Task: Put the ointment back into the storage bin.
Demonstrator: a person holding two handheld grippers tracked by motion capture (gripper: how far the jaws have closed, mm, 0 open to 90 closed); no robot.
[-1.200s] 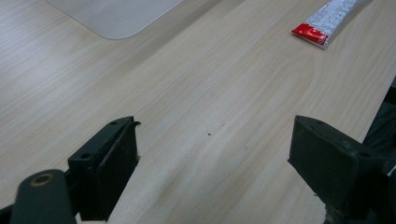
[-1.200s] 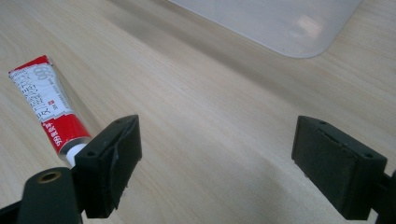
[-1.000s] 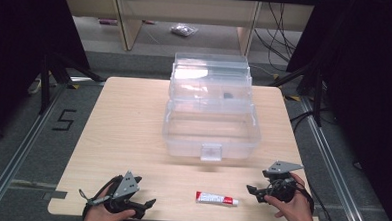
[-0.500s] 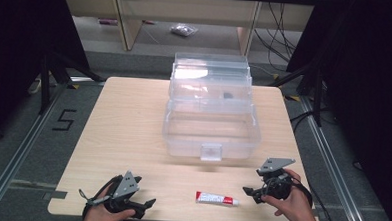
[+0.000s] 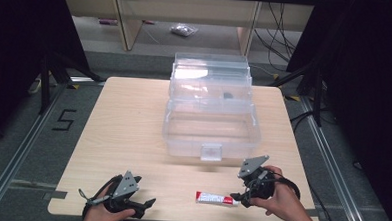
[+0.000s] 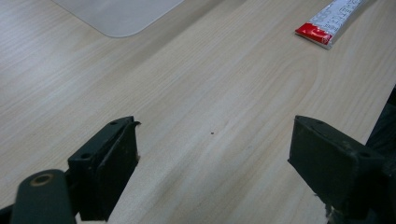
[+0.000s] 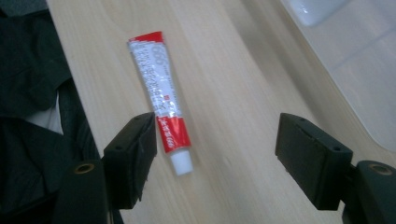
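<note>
A red and white tube [image 5: 216, 198] lies flat near the table's front edge, its white cap toward the right. My right gripper [image 5: 238, 198] hangs at the cap end. In the right gripper view the tube [image 7: 159, 100] has its cap end between the jaws, close to the left jaw, with no pad pressing on it. That gripper [image 7: 215, 154] is open and its jaws have just been closing. My left gripper [image 5: 147, 207] rests open at the front left, with only bare wood between its jaws [image 6: 215, 158]. The tube [image 6: 332, 18] lies farther off in the left gripper view.
A clear plastic box [image 5: 182, 140] with its lid raised and a front latch [image 5: 211, 152] stands mid-table, behind the tube. Its corner [image 6: 116, 14] is near both grippers. Metal rails and cables run along the floor on either side of the table.
My right gripper has moved left and a little up, to the tube's cap end, and its jaws stand narrower. The left gripper, the tube and the box stay put.
</note>
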